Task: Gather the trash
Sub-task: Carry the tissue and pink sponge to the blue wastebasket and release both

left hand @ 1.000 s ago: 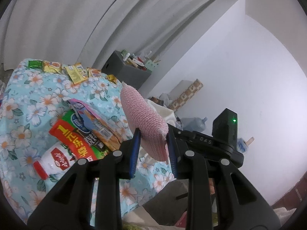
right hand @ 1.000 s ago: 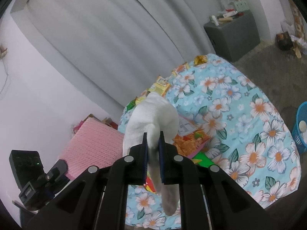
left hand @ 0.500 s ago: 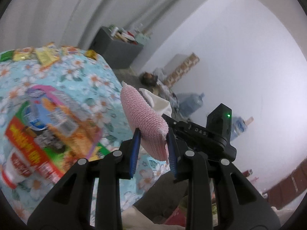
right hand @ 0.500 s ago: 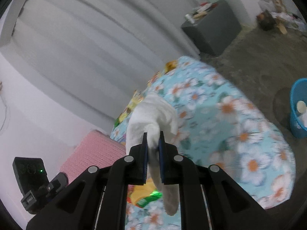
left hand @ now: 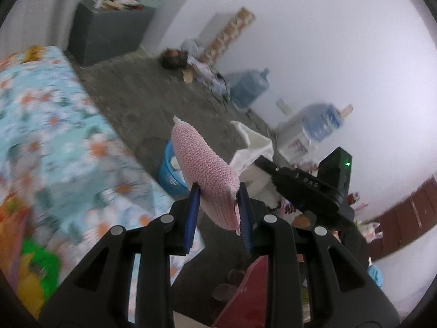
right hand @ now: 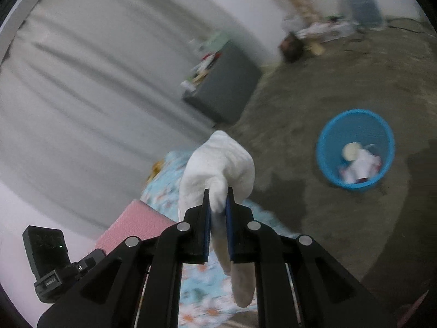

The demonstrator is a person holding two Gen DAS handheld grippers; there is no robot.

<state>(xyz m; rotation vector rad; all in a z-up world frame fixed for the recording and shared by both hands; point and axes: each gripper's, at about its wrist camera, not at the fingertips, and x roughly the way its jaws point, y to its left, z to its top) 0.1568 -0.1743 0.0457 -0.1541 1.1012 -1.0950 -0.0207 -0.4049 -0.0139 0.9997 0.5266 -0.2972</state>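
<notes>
Both my hands are loaded. My left gripper [left hand: 218, 205] is clamped on a pink, honeycomb-textured foam pad [left hand: 203, 164], whose long axis runs up and away toward eleven o'clock. My right gripper [right hand: 218, 206] is pinched tight on a crumpled white paper towel [right hand: 218, 161], its tail hanging below the jaws.

The target is the round blue mesh plastic wastebasket [right hand: 327, 147] on the grey concrete floor [right hand: 314, 87]. In the right wrist view it sits at two o'clock from the towel, well apart. In the left wrist view it lies just beyond the pad at about ten o'clock, partly hidden. I judge the left hand nearer.

The basket already holds white crumpled paper [right hand: 363, 164] and a pale round lid-like piece [right hand: 351, 150]. The flowered turquoise tablecloth [left hand: 54, 125] lies at nine o'clock with wrappers left to collect.
</notes>
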